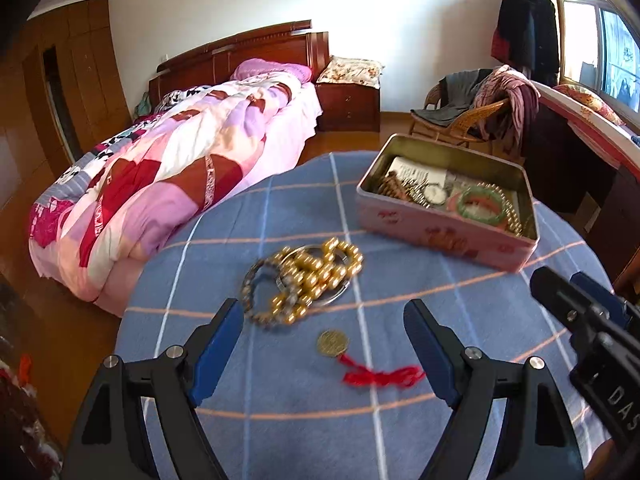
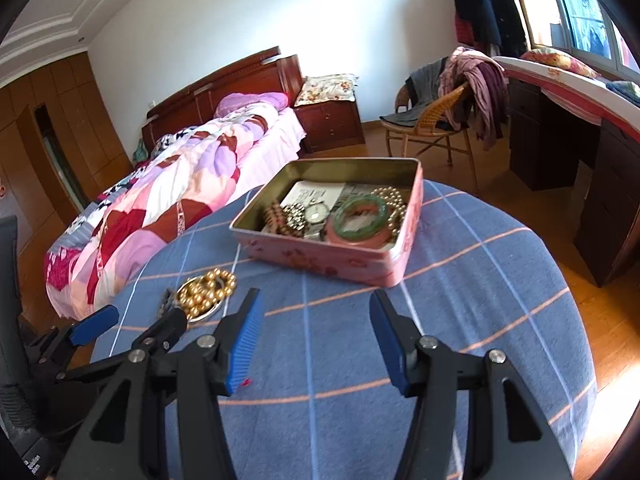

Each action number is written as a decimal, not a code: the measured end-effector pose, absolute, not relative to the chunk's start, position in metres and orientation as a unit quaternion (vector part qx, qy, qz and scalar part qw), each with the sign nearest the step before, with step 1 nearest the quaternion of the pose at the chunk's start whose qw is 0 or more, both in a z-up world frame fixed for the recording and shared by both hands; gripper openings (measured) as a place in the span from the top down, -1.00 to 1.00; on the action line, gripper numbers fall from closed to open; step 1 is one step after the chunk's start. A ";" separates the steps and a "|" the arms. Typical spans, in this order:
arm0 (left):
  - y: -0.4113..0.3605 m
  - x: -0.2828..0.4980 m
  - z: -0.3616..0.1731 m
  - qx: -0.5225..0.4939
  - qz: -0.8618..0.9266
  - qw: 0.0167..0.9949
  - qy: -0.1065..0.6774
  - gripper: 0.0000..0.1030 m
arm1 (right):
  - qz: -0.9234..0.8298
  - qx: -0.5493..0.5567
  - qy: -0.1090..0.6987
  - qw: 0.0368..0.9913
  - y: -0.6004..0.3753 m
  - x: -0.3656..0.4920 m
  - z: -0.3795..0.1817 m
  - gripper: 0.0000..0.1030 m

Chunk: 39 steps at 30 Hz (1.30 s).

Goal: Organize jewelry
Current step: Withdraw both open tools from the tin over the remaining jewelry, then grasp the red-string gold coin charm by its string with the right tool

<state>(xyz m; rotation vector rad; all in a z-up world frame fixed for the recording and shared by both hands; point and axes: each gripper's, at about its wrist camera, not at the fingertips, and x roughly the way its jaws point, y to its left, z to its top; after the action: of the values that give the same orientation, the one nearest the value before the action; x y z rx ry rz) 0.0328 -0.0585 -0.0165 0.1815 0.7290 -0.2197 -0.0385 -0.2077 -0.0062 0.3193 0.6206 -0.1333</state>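
Observation:
A pile of gold bead bracelets and a silver bangle (image 1: 306, 282) lies on the blue checked tablecloth (image 1: 280, 420). A gold coin with a red tassel (image 1: 333, 343) lies just in front of it. A pink tin box (image 1: 440, 232) at the right rear holds a green bangle (image 1: 480, 203), a watch and beads. My left gripper (image 1: 324, 320) is open and empty, just short of the pile, the coin between its fingers. My right gripper (image 2: 316, 308) is open and empty, in front of the tin (image 2: 332, 256). The bead pile (image 2: 206, 292) shows left of it.
The round table's edge drops to a wooden floor on all sides. A bed with a pink quilt (image 1: 160, 184) stands to the left, a wicker chair with clothes (image 1: 472, 116) behind the tin, a dark desk (image 2: 580, 168) to the right.

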 end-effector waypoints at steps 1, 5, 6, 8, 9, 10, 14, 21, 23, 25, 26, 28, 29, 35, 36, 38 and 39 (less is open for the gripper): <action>-0.054 0.031 -0.018 0.090 -0.103 0.924 0.357 -0.60 | -0.064 0.155 0.305 0.938 -0.205 -0.040 -0.007 -0.14; -0.037 0.029 -0.028 0.095 -0.086 0.922 0.366 -0.60 | -0.056 0.145 0.308 0.939 -0.197 -0.041 -0.008 -0.23; -0.033 0.029 -0.030 0.096 -0.083 0.921 0.367 -0.60 | -0.054 0.143 0.309 0.939 -0.195 -0.041 -0.009 -0.23; -0.020 0.026 -0.037 0.103 -0.070 0.921 0.370 -0.60 | -0.050 0.135 0.312 0.939 -0.190 -0.042 -0.010 -0.23; -0.014 0.026 -0.040 0.105 -0.064 0.920 0.372 -0.60 | -0.050 0.131 0.314 0.939 -0.189 -0.042 -0.012 -0.23; -0.006 0.025 -0.043 0.107 -0.058 0.919 0.376 -0.60 | -0.049 0.129 0.318 0.938 -0.188 -0.042 -0.014 -0.23; 0.030 0.024 -0.056 0.098 -0.026 0.914 0.393 -0.60 | -0.040 0.128 0.337 0.932 -0.182 -0.039 -0.023 -0.23; 0.059 0.029 -0.062 0.056 -0.014 0.911 0.408 -0.60 | 0.018 0.097 0.375 0.922 -0.150 -0.025 -0.034 -0.23; 0.058 0.030 -0.061 0.052 -0.021 0.911 0.408 -0.60 | 0.039 0.098 0.393 0.914 -0.141 -0.017 -0.039 -0.23; 0.056 0.030 -0.060 0.055 -0.029 0.912 0.406 -0.60 | 0.050 0.089 0.402 0.910 -0.131 -0.010 -0.043 -0.23; 0.055 0.030 -0.060 0.059 -0.030 0.912 0.405 -0.60 | 0.055 0.081 0.407 0.908 -0.127 -0.006 -0.046 -0.23; 0.055 0.029 -0.059 0.062 -0.032 0.912 0.404 -0.60 | 0.063 0.063 0.423 0.902 -0.119 0.002 -0.053 -0.23; 0.056 0.029 -0.060 0.061 -0.033 0.912 0.404 -0.60 | 0.063 0.057 0.429 0.899 -0.117 0.004 -0.056 -0.23; 0.065 0.031 -0.059 0.050 -0.025 0.912 0.406 -0.60 | 0.053 0.009 0.441 0.896 -0.104 0.007 -0.065 0.02; 0.065 0.032 -0.059 0.048 -0.025 0.912 0.407 -0.60 | 0.052 -0.001 0.441 0.896 -0.103 0.006 -0.065 0.10; 0.065 0.033 -0.060 0.045 -0.028 0.911 0.409 -0.60 | 0.049 -0.016 0.440 0.896 -0.101 0.006 -0.066 0.36; 0.065 0.034 -0.061 0.046 -0.030 0.910 0.410 -0.60 | 0.047 -0.022 0.439 0.897 -0.101 0.006 -0.066 0.42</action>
<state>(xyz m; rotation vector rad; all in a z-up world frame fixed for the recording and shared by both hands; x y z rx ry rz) 0.0337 0.0645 -0.0610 0.0941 0.8454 -0.0626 0.0062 -0.1005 -0.0658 -0.0455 0.9090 0.0976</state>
